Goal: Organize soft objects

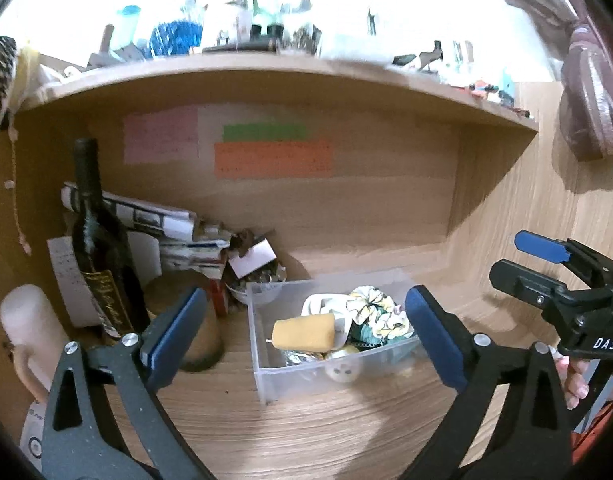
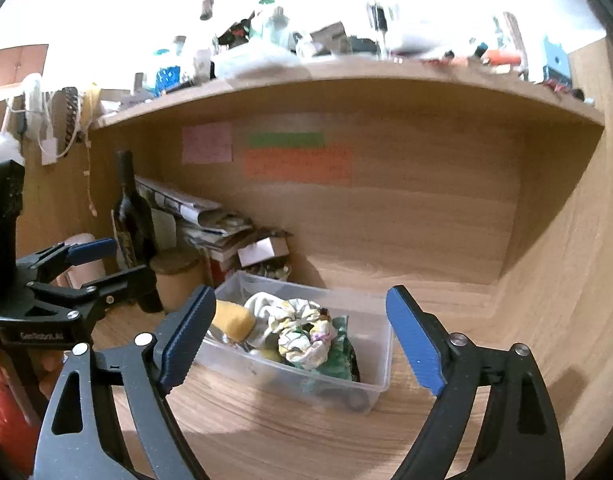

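We held both claws spread and empty above the bench (image 2: 290, 440): left claw (image 1: 306, 336), right claw (image 2: 302, 336). The clear bin (image 1: 306, 380) sat between our fingers, holding a yellow sponge (image 1: 304, 333), a floral scrunchie (image 2: 302, 340) and green cloth (image 2: 338, 356), near a dark bottle (image 1: 100, 248).

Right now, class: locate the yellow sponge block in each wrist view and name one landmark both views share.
Left wrist: the yellow sponge block lies low centre, in the clear plastic bin, toward its front-left.
Right wrist: the block is left of centre, at the bin's left end.
Shared landmark: the dark wine bottle standing left of the bin.
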`<action>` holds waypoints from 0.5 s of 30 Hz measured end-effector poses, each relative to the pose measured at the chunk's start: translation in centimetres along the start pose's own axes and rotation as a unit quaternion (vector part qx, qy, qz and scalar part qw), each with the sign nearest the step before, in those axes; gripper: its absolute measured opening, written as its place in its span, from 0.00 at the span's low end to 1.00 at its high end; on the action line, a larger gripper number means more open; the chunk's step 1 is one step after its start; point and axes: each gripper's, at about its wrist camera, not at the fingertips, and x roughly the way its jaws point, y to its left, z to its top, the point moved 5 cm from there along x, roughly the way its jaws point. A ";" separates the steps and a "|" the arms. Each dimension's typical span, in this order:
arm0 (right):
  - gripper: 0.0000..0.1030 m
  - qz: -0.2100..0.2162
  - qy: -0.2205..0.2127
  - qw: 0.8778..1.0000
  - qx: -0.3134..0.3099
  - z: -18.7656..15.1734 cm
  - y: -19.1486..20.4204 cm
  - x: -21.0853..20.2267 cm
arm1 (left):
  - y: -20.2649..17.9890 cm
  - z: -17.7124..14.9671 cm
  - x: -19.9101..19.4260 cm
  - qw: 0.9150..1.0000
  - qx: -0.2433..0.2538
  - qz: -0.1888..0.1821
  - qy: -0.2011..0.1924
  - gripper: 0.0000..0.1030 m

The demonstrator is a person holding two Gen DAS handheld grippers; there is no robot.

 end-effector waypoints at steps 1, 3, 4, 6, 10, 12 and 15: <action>0.85 -0.001 -0.004 1.000 0.000 0.1 0.1 -0.3 | -0.1 0.1 -0.4 1.000 0.001 -0.002 -0.003 0.99; 0.87 -0.001 -0.010 1.000 0.002 0.1 0.2 -0.9 | -0.3 0.2 -1.0 1.000 0.003 -0.005 -0.008 1.00; 0.89 0.001 -0.013 1.000 0.003 0.1 0.3 -1.2 | -0.4 0.2 -1.2 1.000 0.003 -0.007 -0.010 1.00; 0.96 0.002 -0.019 1.000 0.005 0.1 0.4 -1.8 | -0.6 0.3 -1.6 1.000 0.005 -0.010 -0.014 1.00; 0.99 0.001 -0.030 1.000 0.005 0.2 0.9 -2.6 | -1.1 0.2 -2.6 1.000 0.011 -0.012 -0.024 1.00; 0.99 0.000 -0.034 0.999 0.004 0.1 1.0 -3.0 | -1.2 0.2 -3.0 0.999 0.011 -0.015 -0.028 1.00; 1.00 -0.001 -0.040 0.999 0.004 0.2 1.3 -3.5 | -1.5 0.2 -3.6 0.999 0.008 -0.024 -0.032 1.00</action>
